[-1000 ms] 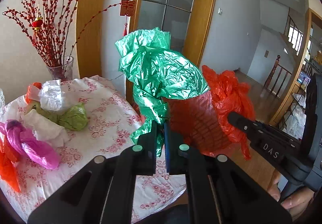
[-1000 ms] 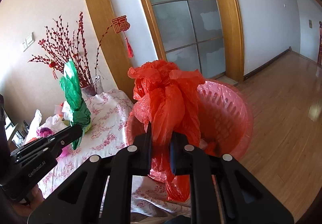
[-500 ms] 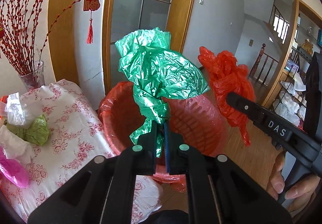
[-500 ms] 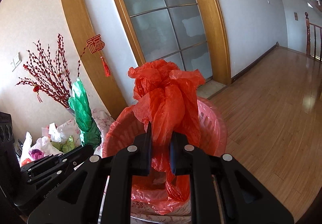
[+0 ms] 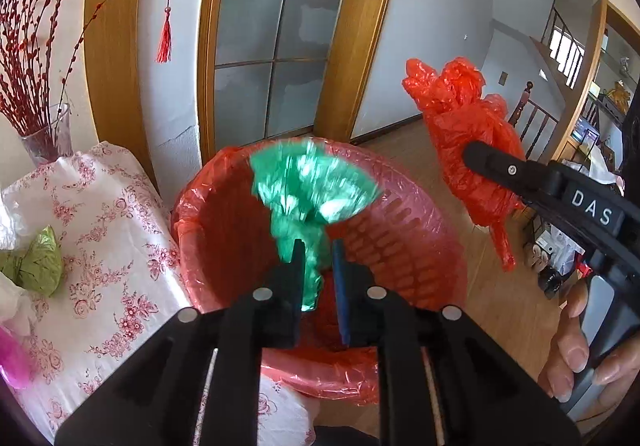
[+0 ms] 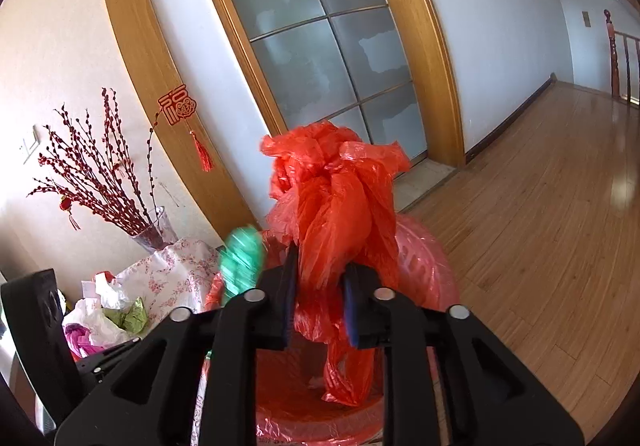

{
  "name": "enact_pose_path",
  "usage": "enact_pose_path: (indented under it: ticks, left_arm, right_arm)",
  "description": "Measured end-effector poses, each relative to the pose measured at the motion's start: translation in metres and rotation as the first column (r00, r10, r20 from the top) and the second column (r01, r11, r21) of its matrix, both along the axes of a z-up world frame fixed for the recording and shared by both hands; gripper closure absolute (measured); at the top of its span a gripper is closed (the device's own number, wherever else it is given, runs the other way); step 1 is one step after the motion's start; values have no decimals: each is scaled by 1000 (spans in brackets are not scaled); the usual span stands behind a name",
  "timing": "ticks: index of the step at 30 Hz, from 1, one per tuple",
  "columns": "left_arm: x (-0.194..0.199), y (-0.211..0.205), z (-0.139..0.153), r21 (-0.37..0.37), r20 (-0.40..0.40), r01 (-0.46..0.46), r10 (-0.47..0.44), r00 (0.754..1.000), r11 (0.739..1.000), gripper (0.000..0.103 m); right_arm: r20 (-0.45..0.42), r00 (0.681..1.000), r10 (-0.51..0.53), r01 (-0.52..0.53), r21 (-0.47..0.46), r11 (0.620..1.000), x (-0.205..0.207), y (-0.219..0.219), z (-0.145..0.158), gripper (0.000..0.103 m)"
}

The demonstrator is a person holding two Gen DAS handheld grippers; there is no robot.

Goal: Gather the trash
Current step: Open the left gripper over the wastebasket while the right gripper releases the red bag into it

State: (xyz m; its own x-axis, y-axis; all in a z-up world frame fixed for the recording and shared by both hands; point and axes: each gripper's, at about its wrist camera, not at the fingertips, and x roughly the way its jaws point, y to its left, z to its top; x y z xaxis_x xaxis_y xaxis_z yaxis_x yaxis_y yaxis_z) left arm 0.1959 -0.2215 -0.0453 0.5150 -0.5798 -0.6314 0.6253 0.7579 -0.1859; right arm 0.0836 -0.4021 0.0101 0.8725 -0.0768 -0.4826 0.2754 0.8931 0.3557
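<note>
A crumpled green plastic bag (image 5: 312, 185) hangs blurred between the fingers of my left gripper (image 5: 318, 250), whose jaws are opening with the pads off it, right over the red-lined pink basket (image 5: 404, 230). A bunched red plastic bag (image 6: 332, 205) stands up between the fingers of my right gripper (image 6: 320, 262); those jaws are opening too and stand apart around it, above the basket (image 6: 424, 258). The left wrist view shows the red bag (image 5: 464, 133) to the right of the basket. The green bag (image 6: 240, 258) is a blur beside my right fingers.
Left of the basket is a table with a floral cloth (image 5: 104, 230) carrying more trash: a yellow-green wad (image 5: 36, 262), white plastic (image 6: 100, 322) and a pink bag (image 5: 12, 358). A vase of red branches (image 5: 40, 137) stands at its back. Wooden floor (image 6: 540, 226) lies right.
Both grippers moved from over the table to above the basket. Both pairs of jaws have parted, and the green bag has slipped lower and gone blurry.
</note>
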Motion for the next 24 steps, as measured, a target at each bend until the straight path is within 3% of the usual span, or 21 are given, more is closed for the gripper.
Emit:
enact_pose_path:
  ticks: [3, 6, 12, 20, 24]
  left_arm:
    - [4, 10, -7, 18, -8, -47, 47, 999, 999, 74]
    - [5, 32, -8, 14, -6, -109, 109, 994, 994, 68]
    - [0, 76, 2, -20, 10, -220, 220, 975, 975, 64]
    - [-12, 120, 24, -54, 65, -318, 321, 945, 947, 63]
    - [-30, 145, 36, -40, 139, -377, 378, 915, 925, 54]
  right_arm:
    - [-18, 1000, -1, 1, -2, 1000, 3, 1, -6, 55]
    - [-28, 1000, 2, -3, -27, 1000, -3, 5, -10, 49]
    - [-89, 993, 79, -84, -56, 995, 3, 19, -17, 49]
    - [-69, 995, 65, -72, -95, 993, -10, 31, -4, 49]
    - [-53, 995, 88, -95, -142, 985, -14, 49, 6, 49]
